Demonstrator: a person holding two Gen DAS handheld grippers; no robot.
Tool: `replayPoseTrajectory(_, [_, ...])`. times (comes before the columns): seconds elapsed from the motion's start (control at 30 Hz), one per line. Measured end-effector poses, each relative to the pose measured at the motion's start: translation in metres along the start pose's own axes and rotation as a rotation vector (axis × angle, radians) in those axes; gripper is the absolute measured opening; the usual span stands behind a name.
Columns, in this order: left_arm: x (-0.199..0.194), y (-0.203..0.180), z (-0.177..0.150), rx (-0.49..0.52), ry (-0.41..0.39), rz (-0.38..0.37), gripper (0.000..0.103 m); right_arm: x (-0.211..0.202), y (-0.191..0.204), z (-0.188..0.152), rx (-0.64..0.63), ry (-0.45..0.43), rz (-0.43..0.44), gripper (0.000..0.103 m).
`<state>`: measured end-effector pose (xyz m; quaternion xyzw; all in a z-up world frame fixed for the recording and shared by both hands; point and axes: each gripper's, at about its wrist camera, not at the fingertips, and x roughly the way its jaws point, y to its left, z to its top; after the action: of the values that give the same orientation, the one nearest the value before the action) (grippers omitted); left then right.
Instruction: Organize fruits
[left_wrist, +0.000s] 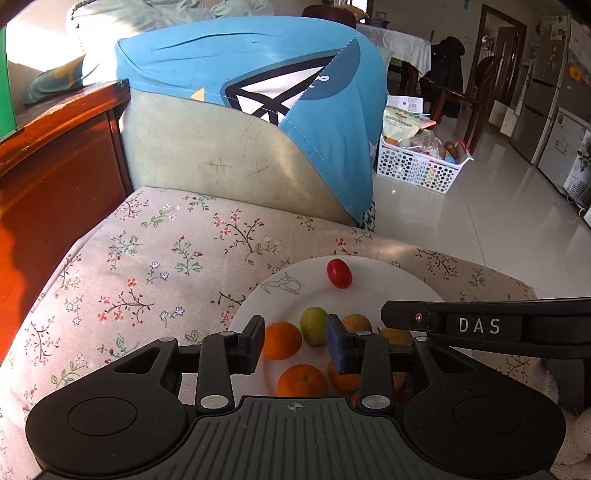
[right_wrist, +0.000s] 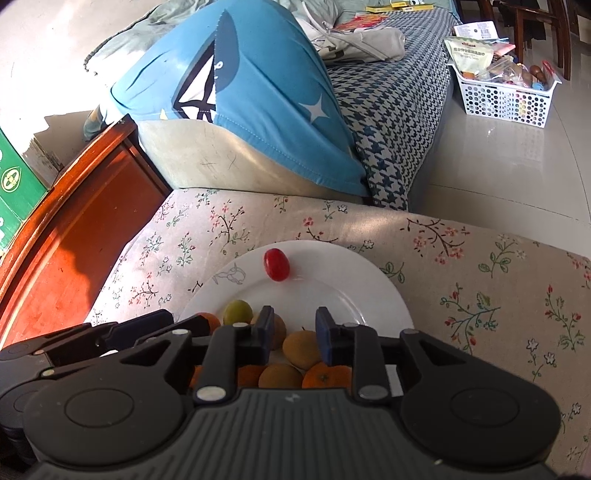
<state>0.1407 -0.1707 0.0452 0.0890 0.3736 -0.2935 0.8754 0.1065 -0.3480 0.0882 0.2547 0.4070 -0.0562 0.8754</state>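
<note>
Fruits, small round orange citrus (left_wrist: 302, 380) and dull yellow-brown ones (right_wrist: 301, 349), crowd the near side of a white ceramic plate (right_wrist: 354, 280) directly beneath both hand-held grippers, probably gathered for sorting. Left hand-held gripper (left_wrist: 295, 345) and right hand-held gripper (right_wrist: 293, 338) hover with jaws parted, gripping nothing. Beyond them lie a green fruit (left_wrist: 314, 326), then a red cherry tomato (left_wrist: 338, 273) alone at the far rim, all on the floral-cloth surface (left_wrist: 155, 266).

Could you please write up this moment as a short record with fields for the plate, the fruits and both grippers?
surface: floral cloth
plate: white, on the cloth, holding all the fruit
tomato: red, alone at the far side of the plate
green fruit: near side, among the oranges
oranges: clustered at the near side with brownish-yellow fruits
left gripper: jaws open, holding nothing, over the oranges
right gripper: jaws open, holding nothing, over the brownish-yellow fruits
</note>
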Motion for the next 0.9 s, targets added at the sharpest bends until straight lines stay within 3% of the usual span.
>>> replayPoseTrajectory(0.23, [-0.024, -0.003, 0.003, -0.018, -0.016, 0.031, 0.057, -0.021, 0.005, 0.000, 0.015, -0.018, -0.018, 0.038])
replayPoseTrajectory(0.3, [-0.032, -0.004, 0.002, -0.022, -0.009, 0.046, 0.064, -0.029, 0.007, -0.002, 0.019, -0.031, -0.028, 0.038])
replayPoseTrajectory(0.37, [-0.040, -0.006, 0.000, -0.019, -0.009, 0.056, 0.073, -0.036, 0.010, -0.003, 0.021, -0.039, -0.040, 0.045])
replayPoseTrajectory(0.67, [-0.060, -0.009, -0.017, -0.058, 0.052, 0.119, 0.081, -0.065, 0.020, -0.028, 0.031, -0.029, -0.164, 0.064])
replayPoseTrajectory(0.9, [-0.065, -0.010, -0.038, -0.094, 0.133, 0.179, 0.083, -0.074, 0.025, -0.052, 0.038, -0.009, -0.251, 0.070])
